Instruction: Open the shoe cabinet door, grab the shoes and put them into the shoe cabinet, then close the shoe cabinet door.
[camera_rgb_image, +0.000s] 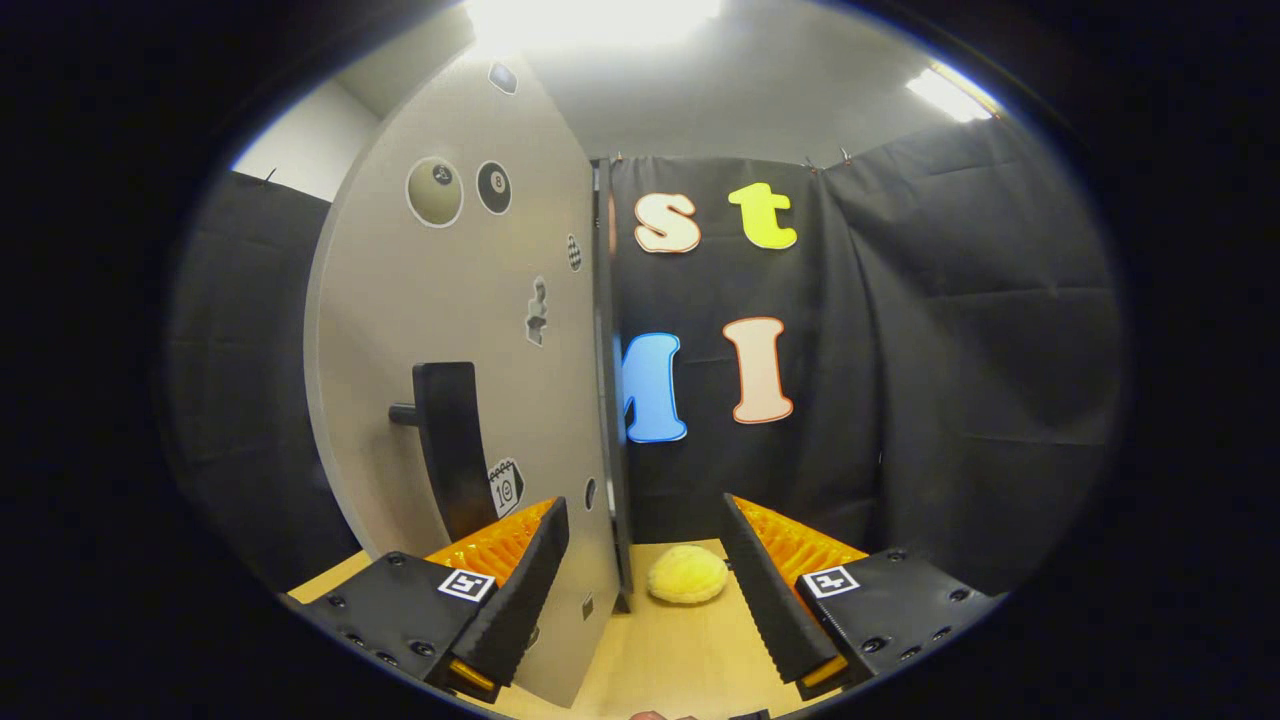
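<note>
The shoe cabinet door (450, 300) is a grey panel with several stickers, and it stands swung out towards me. Its free edge (608, 400) runs upright just ahead of the fingers. A black bar handle (450, 440) sticks out of the door's face, above and beyond my left finger (520, 590). A fluffy yellow shoe (688, 575) lies on the wooden table (680, 660), just past the door's bottom corner, between the fingertips and a little beyond them. My gripper (645, 515) is open wide, with the door's lower edge in the gap and neither finger pressing on it.
Black cloth walls close the booth behind the shoe and to the right. The door panel blocks everything left of its edge, including the cabinet's inside. Bare tabletop lies between and ahead of the fingers.
</note>
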